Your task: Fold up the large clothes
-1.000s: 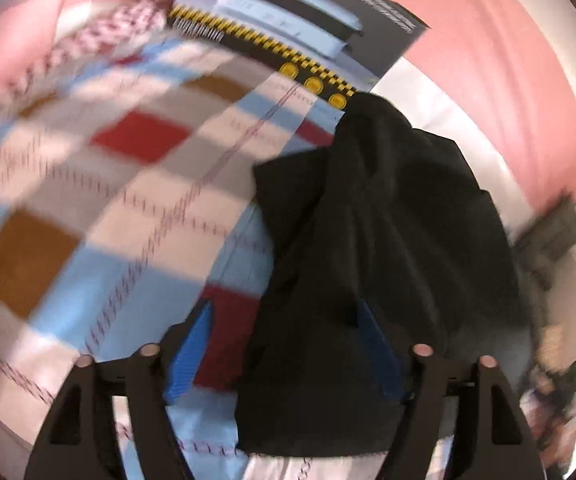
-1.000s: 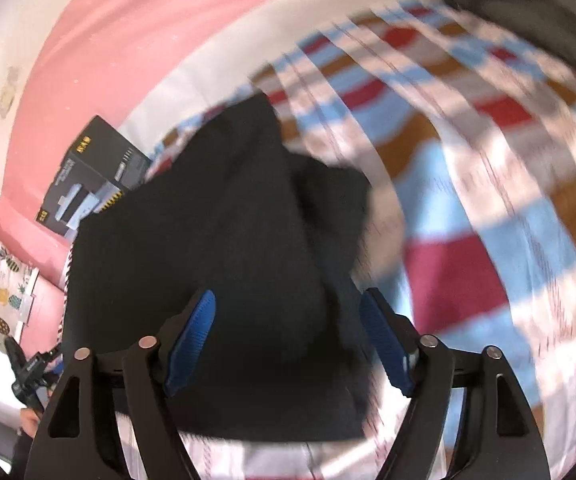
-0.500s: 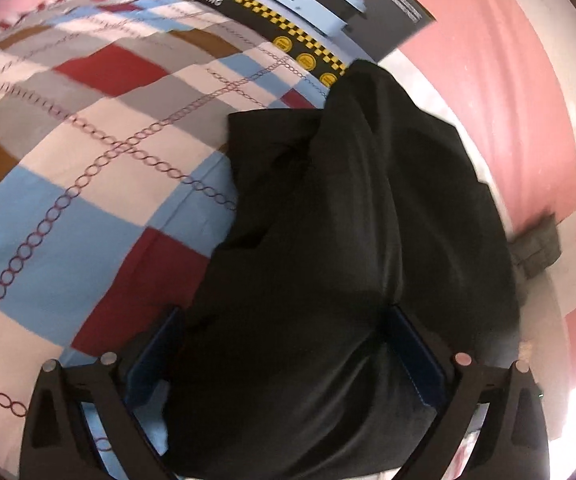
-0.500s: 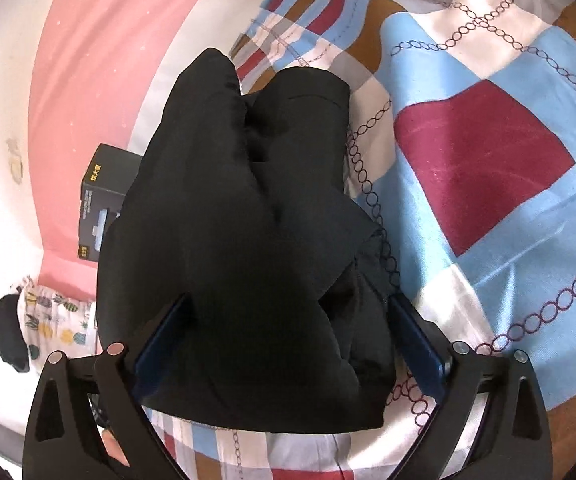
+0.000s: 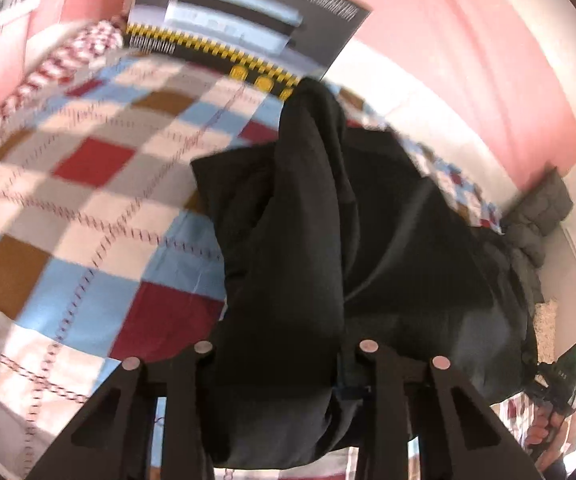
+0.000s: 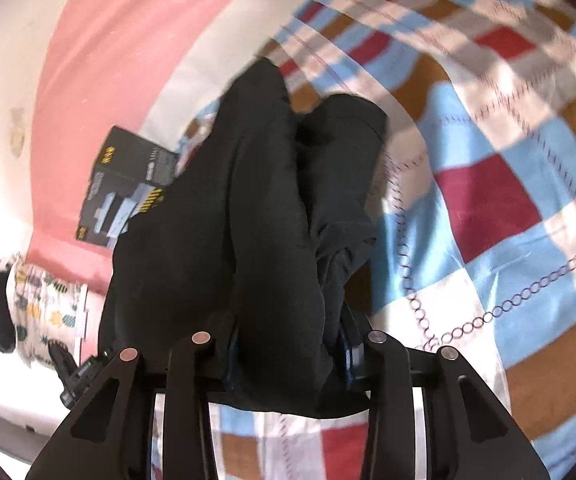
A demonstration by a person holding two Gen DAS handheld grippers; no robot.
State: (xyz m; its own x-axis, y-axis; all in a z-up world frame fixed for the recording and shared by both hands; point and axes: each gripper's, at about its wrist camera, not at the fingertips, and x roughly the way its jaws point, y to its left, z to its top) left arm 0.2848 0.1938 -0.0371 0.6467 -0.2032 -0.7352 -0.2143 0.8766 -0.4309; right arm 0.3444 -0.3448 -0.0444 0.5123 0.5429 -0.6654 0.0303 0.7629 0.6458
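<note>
On checked bedspread [image 5: 87, 264], both grippers' fingers, open 0.5 s ago, now pinch black garment [image 5: 308, 240].

Right gripper [image 6: 285, 344] at bottom centre, both fingers pinched on a bunched fold of black garment [image 6: 247, 208]. Garment runs up toward frame centre over checked bedspread [image 6: 488, 200], which fills the right. Dark printed box [image 6: 127, 188] at left against pink wall [image 6: 127, 40]. Pineapple-print fabric [image 6: 43, 312] lower left. Motion blur.

Both the left gripper [image 5: 285, 364] and right gripper [image 6: 285, 350] have closed, each now pinching the garment [image 5: 328, 248] bunched between its fingers.
</note>
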